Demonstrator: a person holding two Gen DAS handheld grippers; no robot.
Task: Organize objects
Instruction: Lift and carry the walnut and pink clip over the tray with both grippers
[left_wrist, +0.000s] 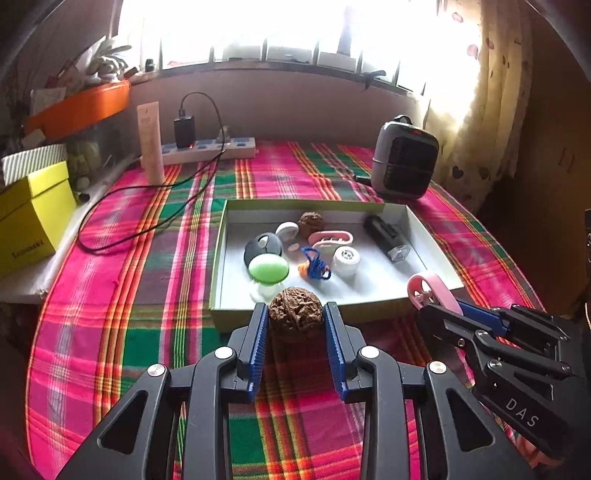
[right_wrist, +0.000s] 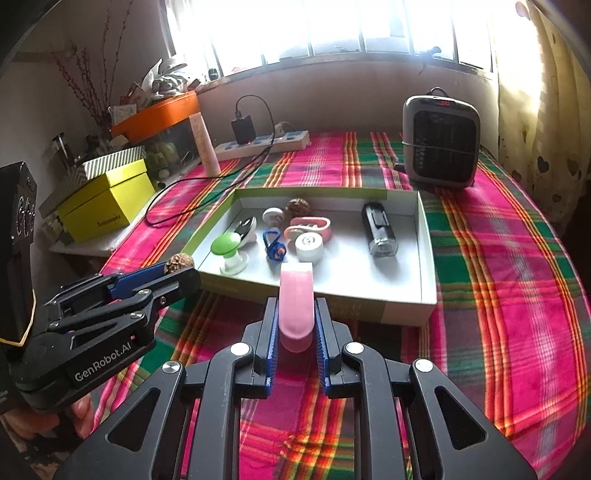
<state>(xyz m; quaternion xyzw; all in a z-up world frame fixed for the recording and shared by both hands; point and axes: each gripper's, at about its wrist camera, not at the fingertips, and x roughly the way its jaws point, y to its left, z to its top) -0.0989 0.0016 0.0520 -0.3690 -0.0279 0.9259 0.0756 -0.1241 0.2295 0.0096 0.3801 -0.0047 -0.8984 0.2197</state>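
Two held items above a plaid tablecloth (left_wrist: 147, 258), a wrinkled brown walnut (left_wrist: 294, 309) clamped in the left gripper (left_wrist: 295, 314), a pink plastic clip (right_wrist: 295, 299) pinched in the right gripper (right_wrist: 295, 314), both just before the shallow white cardboard tray (left_wrist: 373, 295) of small trinkets.

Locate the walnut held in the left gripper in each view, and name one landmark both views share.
Left wrist view: the held walnut sits at bottom centre, clamped between the left gripper pads, in front of the tray's near wall.
Right wrist view: the held walnut peeks out at middle left, by the tray's near left corner.
Shared landmark: the grey heater behind the tray.
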